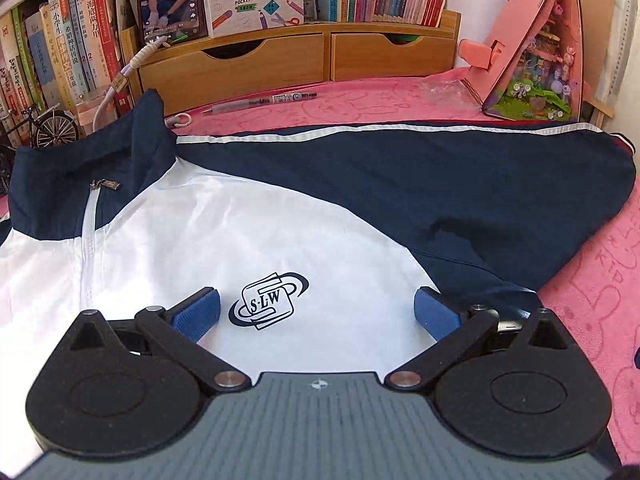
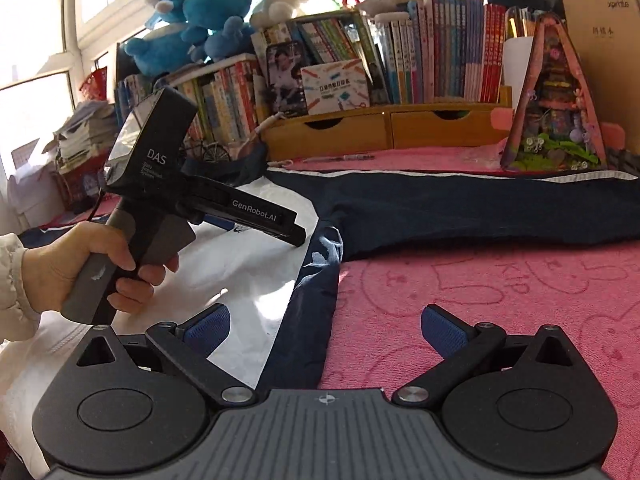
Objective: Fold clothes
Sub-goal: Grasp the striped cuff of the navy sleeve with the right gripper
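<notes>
A white and navy zip jacket [image 1: 248, 224] lies flat on the pink cloth, its navy sleeve [image 1: 460, 184] stretched to the right. My left gripper [image 1: 316, 308] is open and empty, hovering over the chest above the S·L·W logo [image 1: 266, 300]. In the right wrist view the jacket [image 2: 256, 264] lies to the left with its sleeve [image 2: 480, 208] running right. My right gripper [image 2: 325, 326] is open and empty above the jacket's navy side edge [image 2: 316, 300]. The left gripper [image 2: 298, 236], held by a hand, shows there over the white chest.
A pink cloth [image 2: 500, 300] covers the table. At the back stand a wooden drawer shelf [image 1: 280, 60] with books, a pink triangular toy house [image 1: 536, 48], a pen [image 1: 264, 102], and a model bicycle [image 1: 44, 126]. Plush toys [image 2: 200, 20] sit on the books.
</notes>
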